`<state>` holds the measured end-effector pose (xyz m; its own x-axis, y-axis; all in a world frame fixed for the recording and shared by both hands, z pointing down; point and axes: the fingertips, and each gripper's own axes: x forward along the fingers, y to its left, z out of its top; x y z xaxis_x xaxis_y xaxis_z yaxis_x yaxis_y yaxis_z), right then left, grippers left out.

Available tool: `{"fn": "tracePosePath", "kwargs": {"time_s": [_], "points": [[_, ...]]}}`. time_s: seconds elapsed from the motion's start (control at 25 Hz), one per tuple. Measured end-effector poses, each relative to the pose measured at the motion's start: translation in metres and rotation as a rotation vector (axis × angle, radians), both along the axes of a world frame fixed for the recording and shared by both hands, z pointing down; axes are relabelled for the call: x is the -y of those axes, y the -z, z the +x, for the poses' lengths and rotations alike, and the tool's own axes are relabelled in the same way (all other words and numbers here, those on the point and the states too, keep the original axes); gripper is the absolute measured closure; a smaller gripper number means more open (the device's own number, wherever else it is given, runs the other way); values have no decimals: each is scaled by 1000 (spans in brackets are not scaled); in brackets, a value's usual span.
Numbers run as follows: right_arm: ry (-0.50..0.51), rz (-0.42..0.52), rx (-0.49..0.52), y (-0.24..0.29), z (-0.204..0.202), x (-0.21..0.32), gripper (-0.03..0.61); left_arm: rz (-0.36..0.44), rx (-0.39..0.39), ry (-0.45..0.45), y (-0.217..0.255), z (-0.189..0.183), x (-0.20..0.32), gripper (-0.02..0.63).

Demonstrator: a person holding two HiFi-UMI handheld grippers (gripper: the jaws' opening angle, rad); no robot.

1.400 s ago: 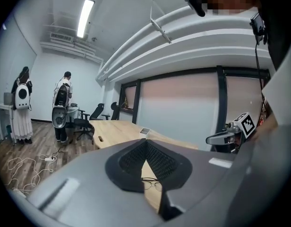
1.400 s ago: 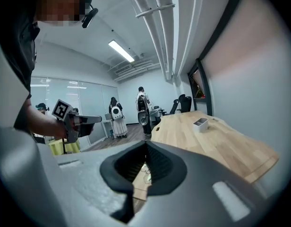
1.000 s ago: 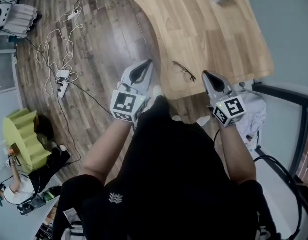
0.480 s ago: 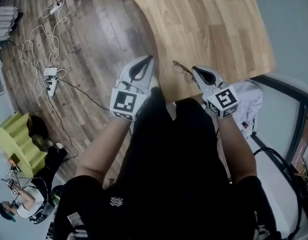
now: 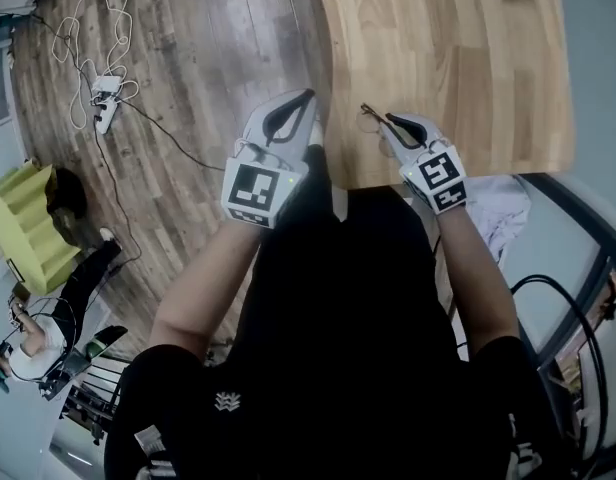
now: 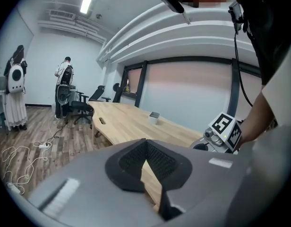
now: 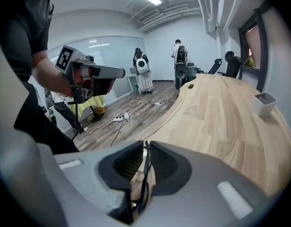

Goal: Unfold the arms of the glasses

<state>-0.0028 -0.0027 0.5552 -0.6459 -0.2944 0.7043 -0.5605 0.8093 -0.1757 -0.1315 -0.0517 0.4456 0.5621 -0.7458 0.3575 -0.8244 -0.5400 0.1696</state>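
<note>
— At the near edge of the wooden table (image 5: 458,68), thin wire-rimmed glasses (image 5: 372,118), lying just inside the rim. Right gripper (image 5: 391,120) angled down onto them, jaws drawn almost together, a thin dark wire of the frame caught in the slot between.
— And the left gripper (image 5: 308,96)?
— Just beside the right, at the table's edge, mostly above the plank floor. Jaws pressed fully together, nothing in them.
— Arms folded or out?
— Too small to tell from above; by the task, presumably folded.
— Handling?
— Probably very light, springy in the wire, fragile and slick at the lenses. Best pinched at the bridge or front rim, never on the glass. Then a gentle push behind one arm near its tip, swinging it outward about the hinge. Too hard a pinch: bent wire. Too loose: a skid across the smooth wood.
</note>
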Motion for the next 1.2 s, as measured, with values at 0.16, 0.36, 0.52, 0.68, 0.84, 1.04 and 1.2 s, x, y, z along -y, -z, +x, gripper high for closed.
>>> {"fn": "tracePosePath", "kwargs": {"time_s": [0.16, 0.36, 0.52, 0.68, 0.84, 1.04, 1.2], "points": [[52, -32, -41, -23, 2, 1, 532, -17, 13, 30, -8, 4, -5, 609], [134, -41, -85, -40, -6, 2, 531, -39, 23, 60, -20, 1, -6, 609], [150, -60, -100, -49, -9, 2, 531, -52, 20, 75, -26, -3, -8, 609], [162, -70, -121, -53, -10, 3, 546, -57, 20, 75, -27, -2, -9, 609], [169, -61, -113, -47, -12, 4, 561, -67, 18, 68, -29, -2, -9, 609], [152, -23, -78, -26, -10, 3, 563, -84, 16, 17, -34, 13, -8, 609], [124, 31, -41, -6, -7, 5, 563, -118, 7, -68, -43, 36, -11, 609]]}}
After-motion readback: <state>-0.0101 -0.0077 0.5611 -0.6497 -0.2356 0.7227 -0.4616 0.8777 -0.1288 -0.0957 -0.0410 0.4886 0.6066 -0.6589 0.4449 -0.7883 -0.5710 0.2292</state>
